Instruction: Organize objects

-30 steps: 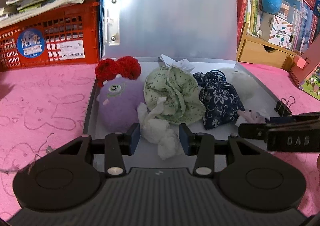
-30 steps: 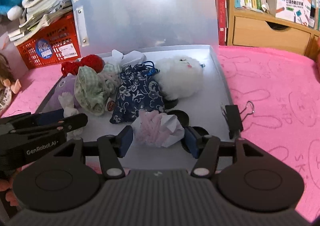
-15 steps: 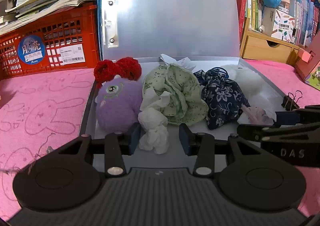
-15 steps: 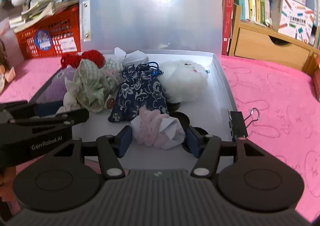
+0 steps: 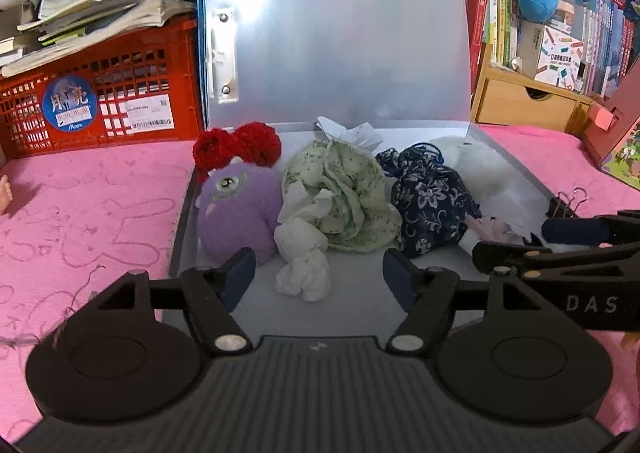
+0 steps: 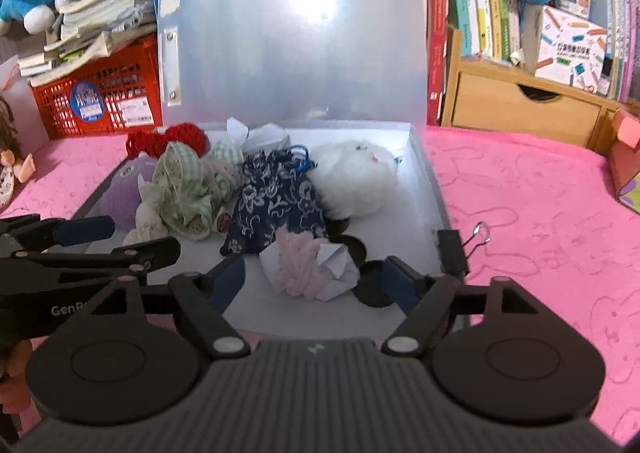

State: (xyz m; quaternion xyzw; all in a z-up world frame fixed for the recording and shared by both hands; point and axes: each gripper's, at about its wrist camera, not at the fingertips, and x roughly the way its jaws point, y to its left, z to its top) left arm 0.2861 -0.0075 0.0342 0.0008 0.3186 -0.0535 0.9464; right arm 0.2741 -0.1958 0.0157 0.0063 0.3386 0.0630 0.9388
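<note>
At the bottom of the left wrist view the left tool [image 5: 319, 273] is opening, its pads clear of the white crumpled tissue [image 5: 302, 257] lying between them on the box [image 5: 180, 229] floor. In the right wrist view the right tool [image 6: 314, 279] opens likewise around the pink-and-white wad [image 6: 310, 267]. Further up sit the purple plush [image 5: 236, 209], green pouch [image 5: 344, 193], navy floral pouch [image 5: 430, 201] and white plush [image 6: 354, 181]. Pulling back carelessly could drag a light wad on a pad, or clip the binder clip [image 6: 454, 253] at the box's right edge.
</note>
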